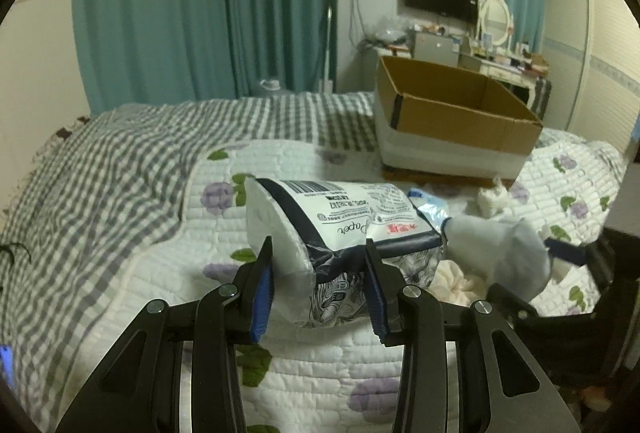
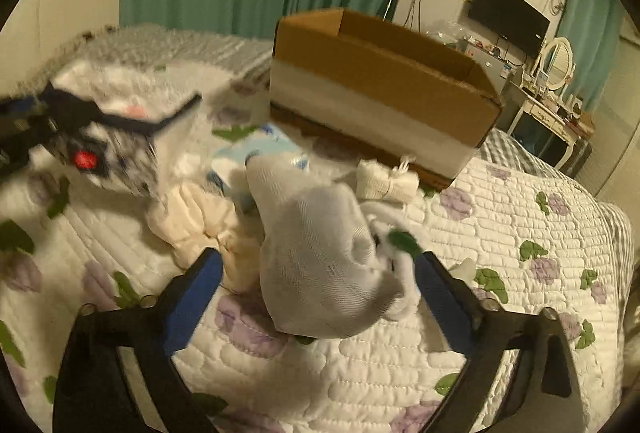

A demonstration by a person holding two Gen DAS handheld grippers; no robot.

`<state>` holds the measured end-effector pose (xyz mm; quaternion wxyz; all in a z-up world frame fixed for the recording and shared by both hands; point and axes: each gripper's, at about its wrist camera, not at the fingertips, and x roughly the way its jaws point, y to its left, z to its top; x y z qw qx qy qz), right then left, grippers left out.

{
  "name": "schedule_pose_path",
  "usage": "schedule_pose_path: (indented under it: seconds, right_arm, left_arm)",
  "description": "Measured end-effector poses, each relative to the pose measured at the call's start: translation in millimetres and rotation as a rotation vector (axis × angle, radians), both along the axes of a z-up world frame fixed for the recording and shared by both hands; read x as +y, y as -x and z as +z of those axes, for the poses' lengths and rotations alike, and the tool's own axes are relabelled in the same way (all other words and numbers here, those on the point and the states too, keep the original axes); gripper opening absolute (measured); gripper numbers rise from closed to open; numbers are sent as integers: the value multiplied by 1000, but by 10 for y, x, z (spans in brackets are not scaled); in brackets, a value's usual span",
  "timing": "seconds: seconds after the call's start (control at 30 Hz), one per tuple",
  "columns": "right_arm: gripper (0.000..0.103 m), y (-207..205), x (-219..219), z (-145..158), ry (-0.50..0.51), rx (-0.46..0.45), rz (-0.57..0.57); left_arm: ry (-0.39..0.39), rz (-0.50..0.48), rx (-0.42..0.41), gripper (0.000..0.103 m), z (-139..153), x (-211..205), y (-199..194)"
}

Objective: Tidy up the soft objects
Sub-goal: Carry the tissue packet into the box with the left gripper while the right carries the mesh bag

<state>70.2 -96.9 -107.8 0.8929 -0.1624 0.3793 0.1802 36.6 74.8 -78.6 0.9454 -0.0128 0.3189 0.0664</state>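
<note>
My left gripper (image 1: pixel 318 257) is shut on a soft pack of tissue paper (image 1: pixel 340 217) and holds it above the flowered quilt (image 1: pixel 320 373). The pack shows blurred at the left of the right wrist view (image 2: pixel 104 137). My right gripper (image 2: pixel 320 273) is open, its jaws wide on either side of a white-grey sock (image 2: pixel 320 265); the sock hangs against the right finger (image 2: pixel 440 293). The sock also shows in the left wrist view (image 1: pixel 500 249). An open cardboard box (image 1: pixel 452 117) stands on the bed beyond (image 2: pixel 380 89).
A cream cloth bundle (image 2: pixel 200 225), a light blue packet (image 2: pixel 256 153) and a small tied white roll (image 2: pixel 384 181) lie on the quilt near the box. A grey checked blanket (image 1: pixel 120 161) covers the bed's left. A dresser with mirror (image 1: pixel 496 21) stands behind.
</note>
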Motion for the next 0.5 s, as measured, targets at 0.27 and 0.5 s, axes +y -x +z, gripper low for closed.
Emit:
schedule_pose_path:
  seconds: [0.27, 0.5]
  right_arm:
    - [52, -20, -207, -4, -69, 25, -68]
    - [50, 205, -448, 436, -215, 1, -75]
  left_arm:
    - [-4, -7, -21, 39, 67, -85, 90]
    - [15, -19, -96, 39, 404, -195, 261]
